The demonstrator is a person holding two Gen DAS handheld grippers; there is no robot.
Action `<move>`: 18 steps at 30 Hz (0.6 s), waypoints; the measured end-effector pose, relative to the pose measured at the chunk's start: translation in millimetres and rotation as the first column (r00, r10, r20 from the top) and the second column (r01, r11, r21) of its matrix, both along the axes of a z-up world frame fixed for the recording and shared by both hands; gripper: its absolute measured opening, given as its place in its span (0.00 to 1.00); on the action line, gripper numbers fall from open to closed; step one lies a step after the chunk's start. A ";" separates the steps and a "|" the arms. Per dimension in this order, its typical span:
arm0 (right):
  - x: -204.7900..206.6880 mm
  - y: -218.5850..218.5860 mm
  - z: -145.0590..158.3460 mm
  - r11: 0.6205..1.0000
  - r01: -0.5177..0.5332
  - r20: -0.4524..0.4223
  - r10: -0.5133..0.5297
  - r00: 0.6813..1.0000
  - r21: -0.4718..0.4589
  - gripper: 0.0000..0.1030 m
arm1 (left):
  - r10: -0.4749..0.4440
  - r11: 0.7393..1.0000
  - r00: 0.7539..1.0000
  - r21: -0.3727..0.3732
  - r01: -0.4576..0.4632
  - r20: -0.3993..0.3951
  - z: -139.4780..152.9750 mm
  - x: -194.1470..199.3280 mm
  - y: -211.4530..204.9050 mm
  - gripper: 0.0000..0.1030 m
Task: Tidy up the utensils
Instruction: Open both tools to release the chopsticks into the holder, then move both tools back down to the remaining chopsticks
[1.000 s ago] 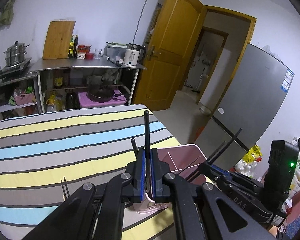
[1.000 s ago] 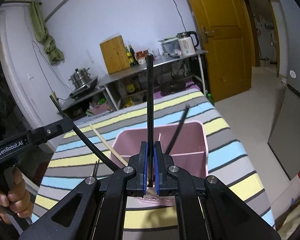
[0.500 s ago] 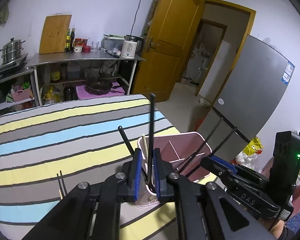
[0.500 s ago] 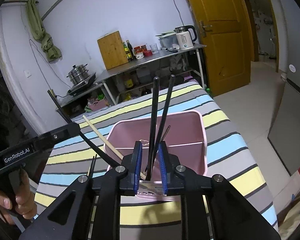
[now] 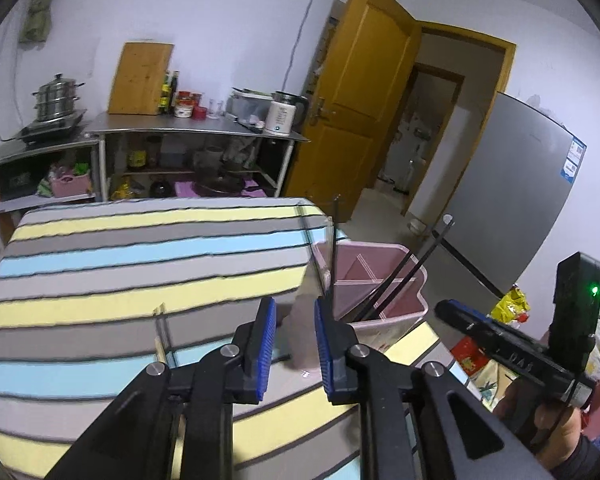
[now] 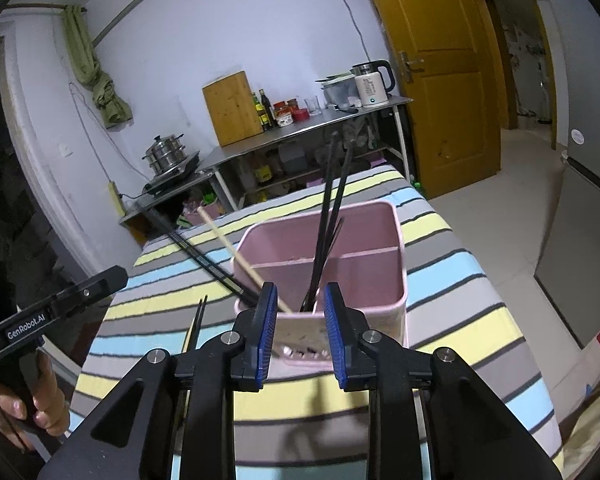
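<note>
Striped table (image 6: 452, 276): pink holder (image 6: 396, 280) near edge; both hand-held grippers opening, empty.

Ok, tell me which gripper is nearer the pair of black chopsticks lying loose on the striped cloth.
Left. The left gripper hangs just right of the loose black chopsticks, jaws opening, nothing between them. The right gripper, also opening and empty, sits at the pink holder, with those chopsticks off to its left.
</note>
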State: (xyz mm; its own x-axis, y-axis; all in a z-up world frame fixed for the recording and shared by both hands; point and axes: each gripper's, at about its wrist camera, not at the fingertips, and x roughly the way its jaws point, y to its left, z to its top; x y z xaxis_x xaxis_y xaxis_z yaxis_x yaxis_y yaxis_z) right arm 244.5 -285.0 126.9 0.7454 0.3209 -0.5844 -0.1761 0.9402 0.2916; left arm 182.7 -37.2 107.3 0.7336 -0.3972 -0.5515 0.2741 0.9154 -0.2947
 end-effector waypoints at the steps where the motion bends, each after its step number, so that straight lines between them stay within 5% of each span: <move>1: -4.2 1.4 -1.4 1.000 -0.005 0.001 0.005 1.000 -0.003 0.24 | 0.007 1.000 1.000 0.002 -0.007 -0.001 -3.7 -6.7 5.2 0.19; 18: -35.1 42.5 -28.0 0.988 -0.154 -0.071 0.153 0.986 -0.006 0.24 | 0.124 0.992 0.986 0.032 -0.121 -0.109 -60.2 -56.1 51.0 0.19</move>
State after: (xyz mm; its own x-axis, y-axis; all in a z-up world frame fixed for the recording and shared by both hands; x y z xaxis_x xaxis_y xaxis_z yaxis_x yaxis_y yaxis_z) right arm 209.4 -242.5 98.9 0.6446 0.4213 -0.6380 -0.2982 0.9069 0.2976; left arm 126.6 13.7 47.2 0.7098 -0.2926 -0.6407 0.1262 0.9477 -0.2930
